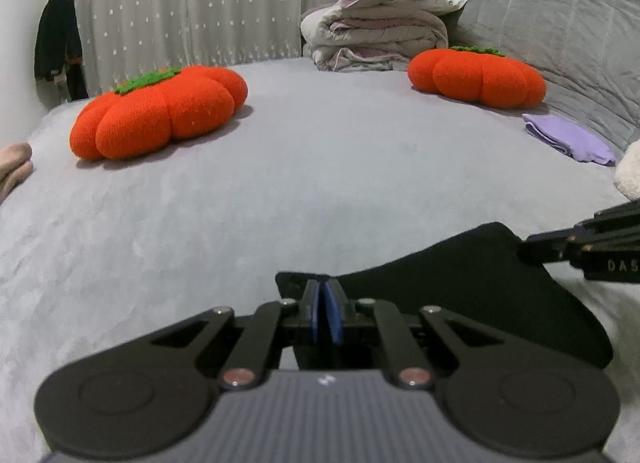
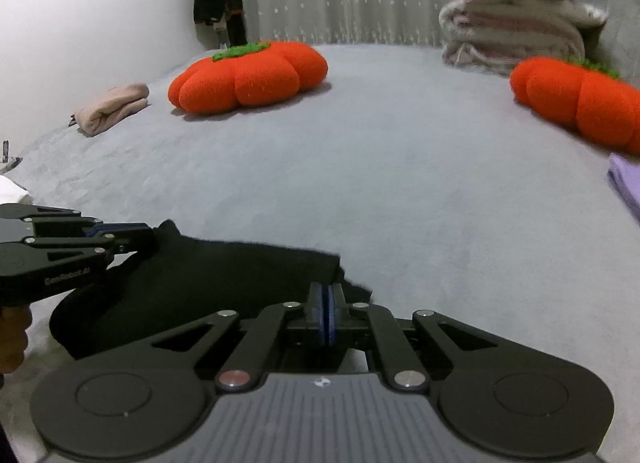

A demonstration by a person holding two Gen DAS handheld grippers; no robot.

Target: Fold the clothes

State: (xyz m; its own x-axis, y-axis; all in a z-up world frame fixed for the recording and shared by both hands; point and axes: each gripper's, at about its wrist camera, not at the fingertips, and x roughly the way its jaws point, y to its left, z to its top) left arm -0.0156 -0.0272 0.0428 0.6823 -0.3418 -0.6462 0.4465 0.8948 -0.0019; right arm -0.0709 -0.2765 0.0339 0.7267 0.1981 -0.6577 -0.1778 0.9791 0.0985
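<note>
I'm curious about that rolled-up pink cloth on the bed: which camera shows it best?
The right wrist view: the pink cloth lies whole, rolled, beside an orange pumpkin cushion. In the left wrist view only its end peeks in at the left edge.

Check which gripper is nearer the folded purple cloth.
Right. The right gripper is on the side of the purple cloth; the left gripper is farther off, at the black garment's other end.

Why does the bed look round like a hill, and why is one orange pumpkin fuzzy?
Both views use fisheye lenses, so the flat grey bed bulges; in the right wrist view the pumpkin cushion near the right edge is smeared soft; in the left wrist view the black garment is too dark to show folds.
</note>
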